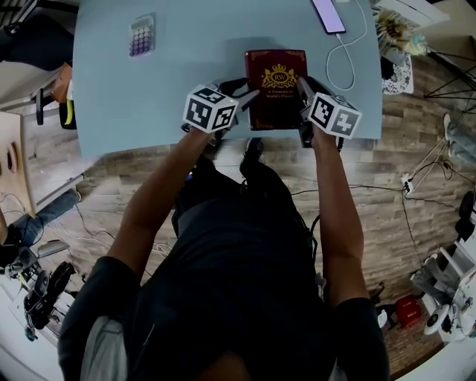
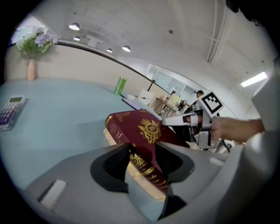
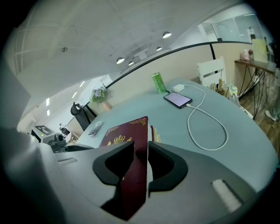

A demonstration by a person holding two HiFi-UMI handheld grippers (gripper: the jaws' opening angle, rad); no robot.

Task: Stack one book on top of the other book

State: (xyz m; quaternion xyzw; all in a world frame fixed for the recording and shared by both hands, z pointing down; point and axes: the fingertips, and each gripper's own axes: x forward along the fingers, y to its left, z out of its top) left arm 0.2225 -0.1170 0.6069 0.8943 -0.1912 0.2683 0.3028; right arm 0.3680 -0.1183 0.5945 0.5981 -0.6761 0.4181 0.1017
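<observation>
Left claw (image 1: 239, 99) is clamping the left edge of the dark-red hardcover book with a gold crest (image 1: 276, 83); right claw (image 1: 303, 91) is gripping its right edge. Book is sitting between them at the near edge of the pale-blue tabletop (image 1: 193, 82). Grey calculator (image 1: 141, 35), dark smartphone (image 1: 328, 15) and white charging cable (image 1: 346, 56) are lying farther back.

I see the black smartphone (image 1: 328, 15) cut by the top edge; the dark red gold-crested hardcover book (image 1: 276, 88) hides whatever lies beneath.
</observation>
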